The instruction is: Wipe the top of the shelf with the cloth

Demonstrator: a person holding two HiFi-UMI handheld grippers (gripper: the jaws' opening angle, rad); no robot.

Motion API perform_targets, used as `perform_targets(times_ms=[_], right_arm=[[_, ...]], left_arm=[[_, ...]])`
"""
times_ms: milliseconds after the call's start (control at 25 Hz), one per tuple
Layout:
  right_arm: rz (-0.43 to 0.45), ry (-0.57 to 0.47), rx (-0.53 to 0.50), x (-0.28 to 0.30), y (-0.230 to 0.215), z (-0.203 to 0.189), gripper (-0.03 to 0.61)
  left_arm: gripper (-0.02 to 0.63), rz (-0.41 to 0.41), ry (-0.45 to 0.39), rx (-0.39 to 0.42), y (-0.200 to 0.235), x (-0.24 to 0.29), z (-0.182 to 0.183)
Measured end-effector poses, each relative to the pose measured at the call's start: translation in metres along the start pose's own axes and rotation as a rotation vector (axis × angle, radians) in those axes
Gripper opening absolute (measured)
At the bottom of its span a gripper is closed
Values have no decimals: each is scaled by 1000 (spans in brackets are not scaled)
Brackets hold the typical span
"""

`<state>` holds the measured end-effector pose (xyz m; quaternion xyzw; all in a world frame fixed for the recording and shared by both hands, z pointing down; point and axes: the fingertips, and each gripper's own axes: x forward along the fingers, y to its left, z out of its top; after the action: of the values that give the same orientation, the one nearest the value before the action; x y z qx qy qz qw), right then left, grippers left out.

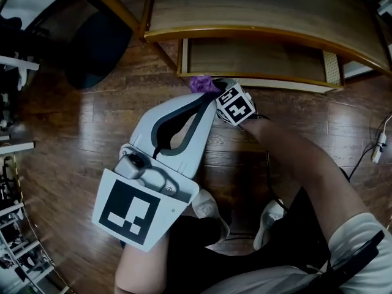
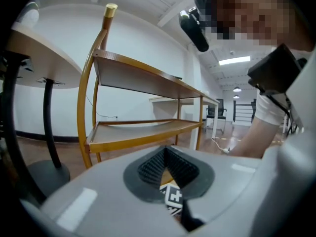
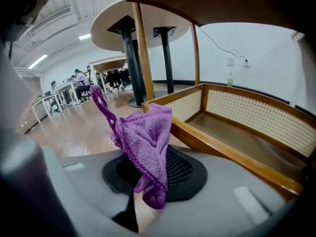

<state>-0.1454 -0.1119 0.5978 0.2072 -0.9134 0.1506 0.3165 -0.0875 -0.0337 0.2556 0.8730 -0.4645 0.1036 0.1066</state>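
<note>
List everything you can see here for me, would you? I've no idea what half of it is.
shelf unit: one, light wood with curved shelves, in front of the person
cloth: one, purple, by the lowest shelf
round table: one, pale top on dark legs, beside the shelf unit
cable: one, pale plug, on the floor at far right
floor: dark wood planks
shoes: two, white, on the floor
left gripper: one, grey-white, jaws together and empty
right gripper: one, grey-white, jaws shut on the cloth
</note>
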Motion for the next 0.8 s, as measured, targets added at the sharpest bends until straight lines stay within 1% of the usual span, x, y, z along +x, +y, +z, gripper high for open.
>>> perform_targets(times_ms=[80,200,360,480,560,640,800], right_arm=[[-30,11,12,-10,-16,-12,98],[-80,38,10,-31,-45,-41,98],[-158,78,42,-74,-86,-80,98],[-224,111,109,-104,-123,-109,98],[-262,127,167,-122,-143,-128,98],[-309,165,196,-142,-161,-153,98],[-435,214,279,-194,-208,-195,98]], left_arm=[[18,-10,1,2,-1,0,0],[18,-41,3,24,-7,6,-2],[18,-97,9,39,-21,18,-1],[18,-126,6,49,-28,25,-1],[18,-133,3,60,-29,29,0],[18,-136,-5,66,-30,35,1],[18,-152,-25,63,-36,47,8]])
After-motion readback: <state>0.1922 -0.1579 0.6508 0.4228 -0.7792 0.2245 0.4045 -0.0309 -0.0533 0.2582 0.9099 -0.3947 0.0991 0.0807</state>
